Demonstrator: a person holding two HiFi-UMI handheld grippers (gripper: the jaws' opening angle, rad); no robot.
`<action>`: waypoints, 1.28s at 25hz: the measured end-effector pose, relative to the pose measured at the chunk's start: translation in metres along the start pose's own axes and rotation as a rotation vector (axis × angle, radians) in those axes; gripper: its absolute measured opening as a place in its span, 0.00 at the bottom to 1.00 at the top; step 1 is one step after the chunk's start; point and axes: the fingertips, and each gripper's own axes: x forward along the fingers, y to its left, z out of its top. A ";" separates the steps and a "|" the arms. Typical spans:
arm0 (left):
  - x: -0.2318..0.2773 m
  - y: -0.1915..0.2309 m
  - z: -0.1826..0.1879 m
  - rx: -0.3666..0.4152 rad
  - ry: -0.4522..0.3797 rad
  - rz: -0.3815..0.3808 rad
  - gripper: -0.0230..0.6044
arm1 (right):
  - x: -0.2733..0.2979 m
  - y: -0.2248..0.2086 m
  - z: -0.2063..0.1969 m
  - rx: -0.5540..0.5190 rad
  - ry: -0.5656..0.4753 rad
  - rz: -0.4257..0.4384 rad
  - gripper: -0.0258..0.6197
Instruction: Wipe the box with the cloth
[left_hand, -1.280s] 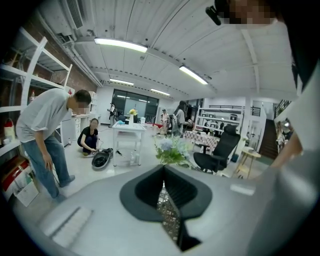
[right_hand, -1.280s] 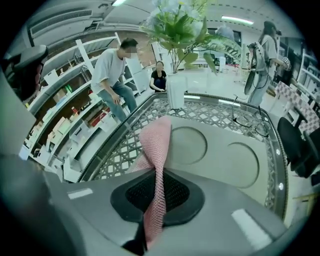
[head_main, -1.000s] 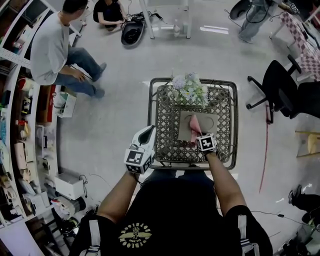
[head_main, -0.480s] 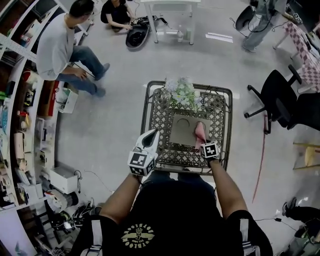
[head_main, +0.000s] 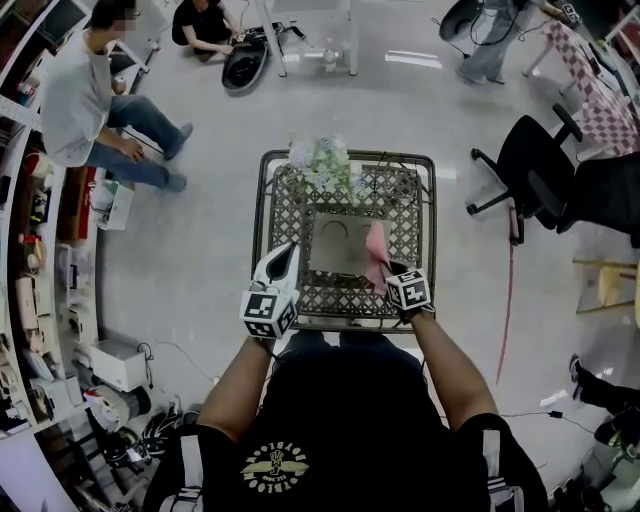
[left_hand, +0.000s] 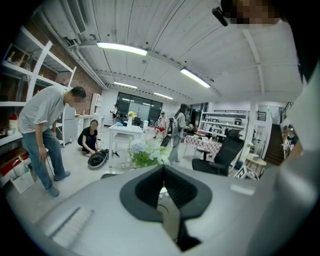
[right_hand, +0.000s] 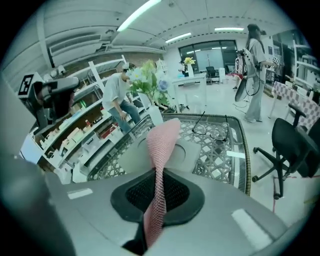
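A flat tan box (head_main: 338, 243) lies on the lattice-topped table (head_main: 400, 205). My right gripper (head_main: 388, 277) is at the box's near right corner, shut on a pink cloth (head_main: 376, 255) that trails over the box's right edge. In the right gripper view the cloth (right_hand: 161, 145) runs out from between the jaws, above the box (right_hand: 192, 152). My left gripper (head_main: 278, 265) hovers over the table's near left corner, left of the box, with its jaws together and nothing in them. Its own view shows the jaws (left_hand: 162, 192) closed to a slit.
A bunch of pale flowers (head_main: 325, 165) stands at the table's far edge, behind the box. Spectacles (right_hand: 212, 131) lie on the lattice beyond the box. A black office chair (head_main: 520, 165) stands to the right. People sit and stand at the left and far side.
My right gripper has risen a little with the cloth, which now sits at the box's right edge. My left gripper has moved in from beside the table to over its near left corner.
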 end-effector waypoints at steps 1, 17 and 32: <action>0.002 -0.002 0.001 -0.001 -0.001 -0.002 0.04 | -0.007 -0.002 0.003 0.007 -0.017 0.000 0.07; 0.019 -0.028 -0.009 0.016 0.036 0.016 0.04 | -0.023 -0.111 -0.071 0.126 0.078 -0.115 0.07; 0.002 -0.008 -0.009 0.044 0.066 0.064 0.04 | 0.014 -0.128 -0.119 0.181 0.206 -0.152 0.20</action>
